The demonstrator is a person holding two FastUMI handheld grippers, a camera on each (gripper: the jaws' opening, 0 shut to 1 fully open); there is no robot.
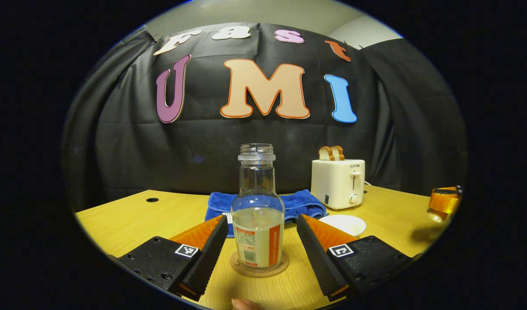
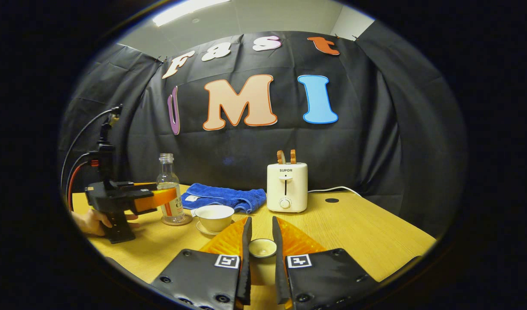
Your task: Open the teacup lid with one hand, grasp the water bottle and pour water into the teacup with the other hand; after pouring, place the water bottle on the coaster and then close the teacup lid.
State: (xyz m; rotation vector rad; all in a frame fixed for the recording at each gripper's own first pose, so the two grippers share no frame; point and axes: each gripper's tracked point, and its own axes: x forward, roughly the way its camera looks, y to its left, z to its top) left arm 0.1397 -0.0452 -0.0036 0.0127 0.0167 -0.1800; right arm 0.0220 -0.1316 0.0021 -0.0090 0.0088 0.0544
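On the desk (image 2: 358,232), the bottle (image 1: 257,215) stands on its coaster (image 1: 259,266) between the wide-open left tongs (image 1: 261,234). Rightward, the cup (image 2: 214,216) sits uncovered. The right tongs (image 2: 260,241), narrowed, hold the lid (image 2: 263,247). Pouring seems done; only closing remains.

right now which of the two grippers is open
The left gripper: its jaws stand wide apart either side of the water bottle on the coaster, not touching it. The right gripper is pinched shut on the teacup lid.

The water bottle (image 1: 257,206) hides part of the blue towel (image 1: 304,202).
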